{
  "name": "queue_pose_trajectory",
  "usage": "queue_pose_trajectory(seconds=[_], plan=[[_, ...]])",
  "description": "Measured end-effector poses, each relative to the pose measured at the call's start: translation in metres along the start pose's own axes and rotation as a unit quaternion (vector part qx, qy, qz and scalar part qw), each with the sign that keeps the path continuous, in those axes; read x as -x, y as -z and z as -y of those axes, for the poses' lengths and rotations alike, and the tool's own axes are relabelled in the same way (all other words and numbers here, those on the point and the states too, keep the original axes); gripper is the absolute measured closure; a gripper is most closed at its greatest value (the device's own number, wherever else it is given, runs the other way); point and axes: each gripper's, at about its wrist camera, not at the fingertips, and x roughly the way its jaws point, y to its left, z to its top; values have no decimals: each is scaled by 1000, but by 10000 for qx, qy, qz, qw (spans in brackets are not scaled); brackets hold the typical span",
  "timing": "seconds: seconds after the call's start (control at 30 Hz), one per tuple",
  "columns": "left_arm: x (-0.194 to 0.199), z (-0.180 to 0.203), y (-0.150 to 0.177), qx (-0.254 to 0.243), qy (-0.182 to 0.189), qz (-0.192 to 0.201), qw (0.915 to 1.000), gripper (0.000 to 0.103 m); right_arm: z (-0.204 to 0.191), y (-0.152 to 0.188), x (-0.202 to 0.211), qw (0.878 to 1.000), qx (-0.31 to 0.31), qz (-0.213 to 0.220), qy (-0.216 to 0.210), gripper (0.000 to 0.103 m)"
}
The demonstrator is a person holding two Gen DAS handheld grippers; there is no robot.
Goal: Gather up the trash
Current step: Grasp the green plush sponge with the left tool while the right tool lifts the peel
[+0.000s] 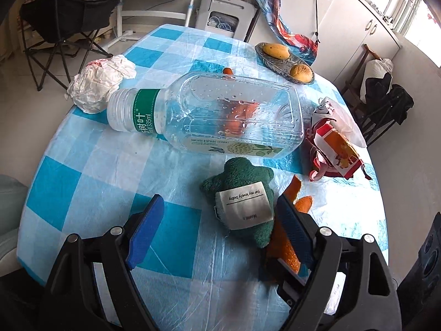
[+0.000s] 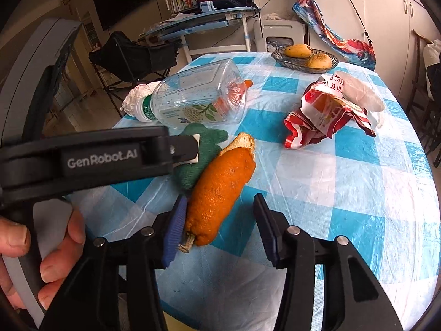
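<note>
Trash was all still on the checked tablecloth (image 1: 91, 182), nothing visibly collected yet, and no bin showed in either view. Left to clear, as I judged it: the plastic bottle (image 1: 209, 113) lying on its side mid-table, crumpled white paper (image 1: 96, 82) touching its cap end, a torn red-and-orange wrapper (image 2: 328, 113) well off to the far right, and the orange peel (image 2: 220, 187) nearest the cameras. A small orange scrap (image 2: 248, 83) sat behind the bottle. The fruit basket (image 2: 303, 62) at the far edge and the green plush toy (image 1: 242, 201) didn't look like trash, so I'd have left them.

Right gripper (image 2: 217, 229) was partly open, straddling the lower end of the peel. Its left pad (image 2: 173, 234) sat against the peel's stem end; the other finger stood clear with visible gap. Not a grip yet, by my read, and the peel looked to be resting on the cloth.

Left gripper (image 1: 220, 229) was wide open and held nothing. The plush toy lay between its fingers, nearer the right-hand one (image 1: 293, 231), whose pad overlapped a strip of peel; contact couldn't be confirmed. In the right wrist view a hand (image 2: 41, 253) held that tool's handle.

Next step probably closing the right gripper on the peel.
</note>
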Motion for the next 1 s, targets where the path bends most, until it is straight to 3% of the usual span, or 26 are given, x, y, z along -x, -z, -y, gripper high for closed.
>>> queue_pose_trajectory(seconds=[0.13,0.2,0.23,0.33,0.53,0.73,1.0], plan=[[-12,13,-5,-260,-226,95,9994,23,6,2,3,9994,-134,-73,-309,77],[-14,16,-6,-351,-163,152,9991,36,11,5,5,9985,-302,-94,-454,82],[-14,17,-6,-409,-99,158,9990,52,15,6,6,9977,-402,-98,-534,82],[-11,12,-4,-416,152,64,9990,71,25,9,9,9951,-683,-91,-706,84],[22,-14,19,-156,468,150,9987,72,29,14,24,9898,-994,38,-1016,84],[60,-34,62,-65,516,120,9986,72,-7,25,45,9909,-475,-2,-1260,84],[87,-43,120,-294,393,-181,9986,71,-49,76,54,9909,37,-509,-1249,84]])
